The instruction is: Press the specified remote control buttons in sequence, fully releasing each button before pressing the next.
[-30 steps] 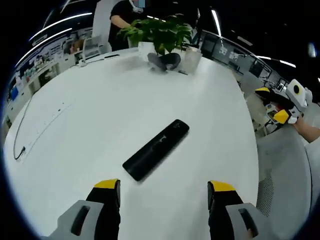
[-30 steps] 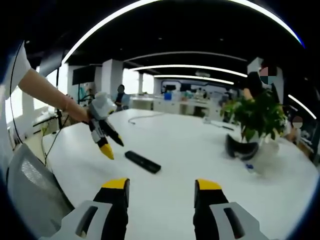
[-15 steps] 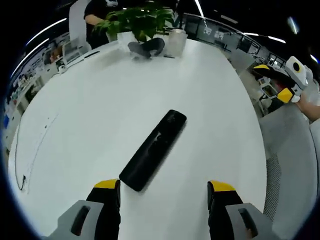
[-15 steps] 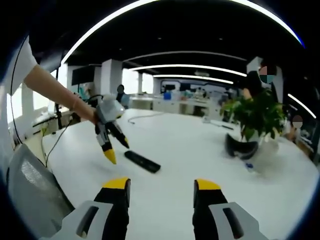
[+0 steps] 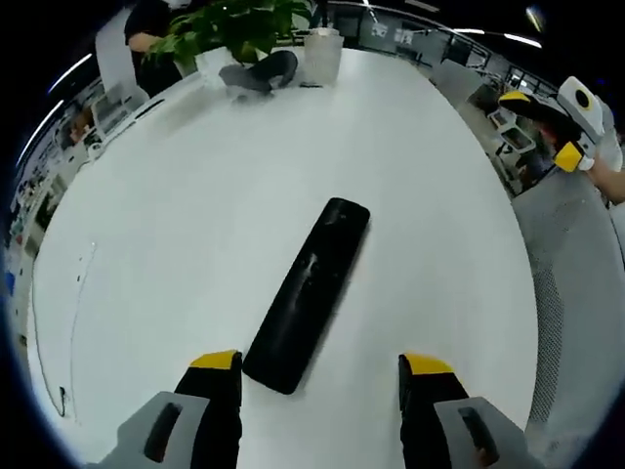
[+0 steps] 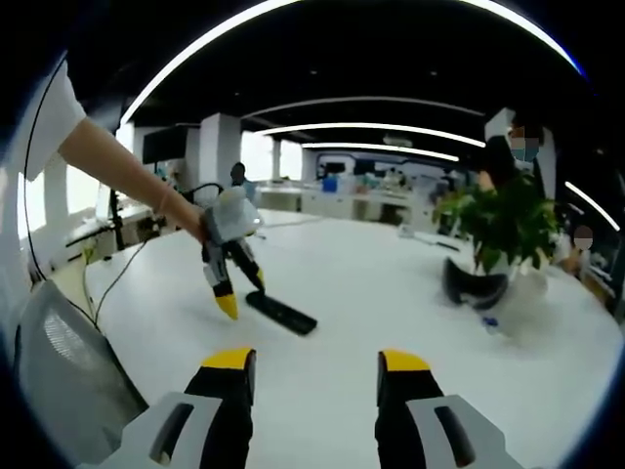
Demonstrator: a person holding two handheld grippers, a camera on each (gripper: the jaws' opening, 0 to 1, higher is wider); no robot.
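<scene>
Between the yellow-tipped jaws of the left gripper [image 5: 318,376], spread wide and holding nothing, lay the near end of the remote control [image 5: 308,293]: a long, slim, glossy black bar, flat on the white table [image 5: 195,215], running up and rightward, its buttons too dark to make out. Seen from the right gripper view, that left gripper [image 6: 242,295] hung tilted down over the remote's [image 6: 281,314] near end, one yellow tip just beside it; contact could not be told. The right gripper [image 6: 315,376] stood released as well, jaws apart, well back from the remote. Farther across the table sat a dark headset [image 6: 471,290], and behind it a potted plant [image 6: 498,225].
</scene>
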